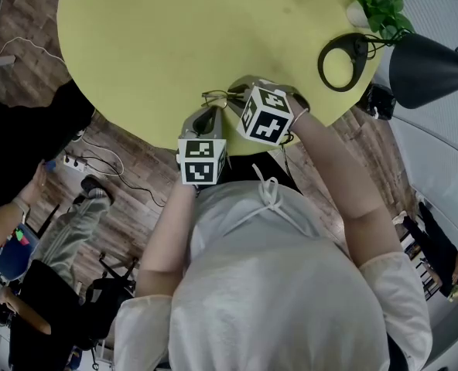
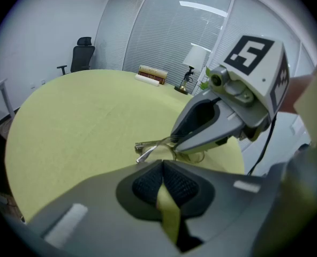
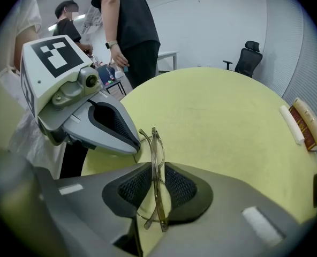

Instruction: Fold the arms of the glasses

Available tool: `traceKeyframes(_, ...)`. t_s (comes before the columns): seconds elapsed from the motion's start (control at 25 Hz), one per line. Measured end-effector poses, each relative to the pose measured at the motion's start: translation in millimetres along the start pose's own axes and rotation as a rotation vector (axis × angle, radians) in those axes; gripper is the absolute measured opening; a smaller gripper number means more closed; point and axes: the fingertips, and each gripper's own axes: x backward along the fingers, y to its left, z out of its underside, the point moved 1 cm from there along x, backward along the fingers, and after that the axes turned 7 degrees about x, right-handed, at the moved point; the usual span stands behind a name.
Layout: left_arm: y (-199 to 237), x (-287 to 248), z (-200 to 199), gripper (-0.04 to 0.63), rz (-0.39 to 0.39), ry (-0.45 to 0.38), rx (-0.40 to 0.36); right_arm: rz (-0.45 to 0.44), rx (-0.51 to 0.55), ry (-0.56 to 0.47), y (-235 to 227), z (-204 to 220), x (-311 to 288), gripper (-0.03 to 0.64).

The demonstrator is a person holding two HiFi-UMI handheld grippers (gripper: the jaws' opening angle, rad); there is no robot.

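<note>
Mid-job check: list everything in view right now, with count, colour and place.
table: one, yellow-green, round, under both grippers
glasses: one, thin pale frame, near table edge
lamp: one, black, table's right edge in the head view
plant: one, green, beside lamp
books: one stack, brown, far side of table
chair: one, black, beyond table
bystanders: two, one in dark top, beside table
left hand-held gripper: one, grey, jaws together, tip by glasses
right hand-held gripper: one, grey, glasses upright between its jaws
</note>
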Motion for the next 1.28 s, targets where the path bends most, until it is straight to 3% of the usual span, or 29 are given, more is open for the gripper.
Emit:
traceKeyframes(0.2,-2,6,-5,0.006,-0.006,-0.001,-0.017,0.028,-0.003,-0.039,-1,-4,11,0.146)
traceKeyframes(0.44,-11,35,-22,0.006,0.022,-0.052,-0.039,0.144,-0.08,-0.137,-3,-15,45,0.113)
traceKeyframes(0.56,-12,57,-44,0.006,0.019,-0.116,-0.038,0.282,-0.181,-0.22,-9,-20,77,0.011)
traceKeyframes(0.84,-42,119,-112,0.006,0.046,-0.316,-0.106,0.59,-0.423,-0.472,-8,-33,172,-0.002)
traceKeyframes(1.08,-79,181,-165,0.006,0.063,-0.502,-0.256,0.812,-0.429,-0.626,2,-45,252,-0.003)
traceKeyframes(1.28,-109,208,-191,0.006,0.092,-0.597,-0.345,0.93,-0.473,-0.683,6,-31,294,-0.003)
